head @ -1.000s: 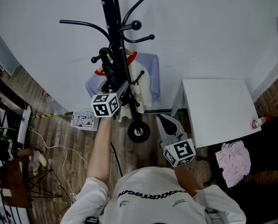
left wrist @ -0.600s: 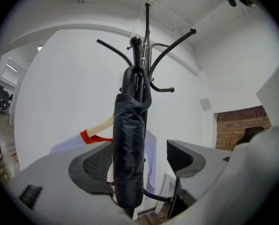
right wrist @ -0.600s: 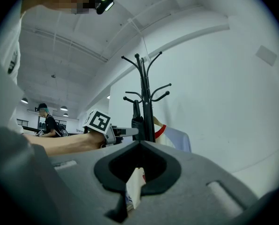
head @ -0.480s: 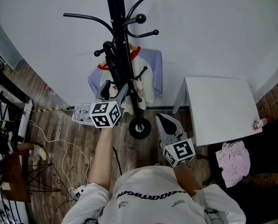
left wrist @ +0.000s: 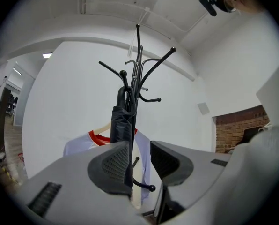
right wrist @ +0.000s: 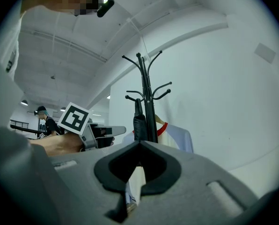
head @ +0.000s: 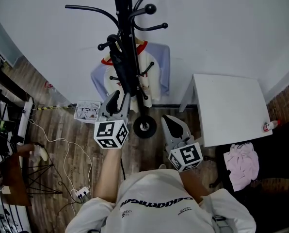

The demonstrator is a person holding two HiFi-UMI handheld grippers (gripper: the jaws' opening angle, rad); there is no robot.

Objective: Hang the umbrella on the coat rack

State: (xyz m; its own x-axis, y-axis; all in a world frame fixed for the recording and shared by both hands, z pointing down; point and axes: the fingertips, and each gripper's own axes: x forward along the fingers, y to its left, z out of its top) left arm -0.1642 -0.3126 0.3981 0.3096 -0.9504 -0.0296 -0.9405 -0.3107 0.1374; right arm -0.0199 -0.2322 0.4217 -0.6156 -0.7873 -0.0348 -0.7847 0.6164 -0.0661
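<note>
Only the left gripper view showed the left gripper (left wrist: 140, 159) with its jaws closing on empty air, a narrow gap between them, just short of the coat rack (left wrist: 137, 78). The folded black umbrella (left wrist: 121, 123) hung from one of the coat rack's hooks, against the pole. The right gripper view showed the right gripper (right wrist: 138, 146) with its jaws pressed together on nothing. Only the head view showed the white table (head: 232, 113) to the right of the coat rack, with a pink cloth (head: 241, 163) nearer the person; a shirt (head: 156, 74) hung behind the rack, partly hidden by it.
</note>
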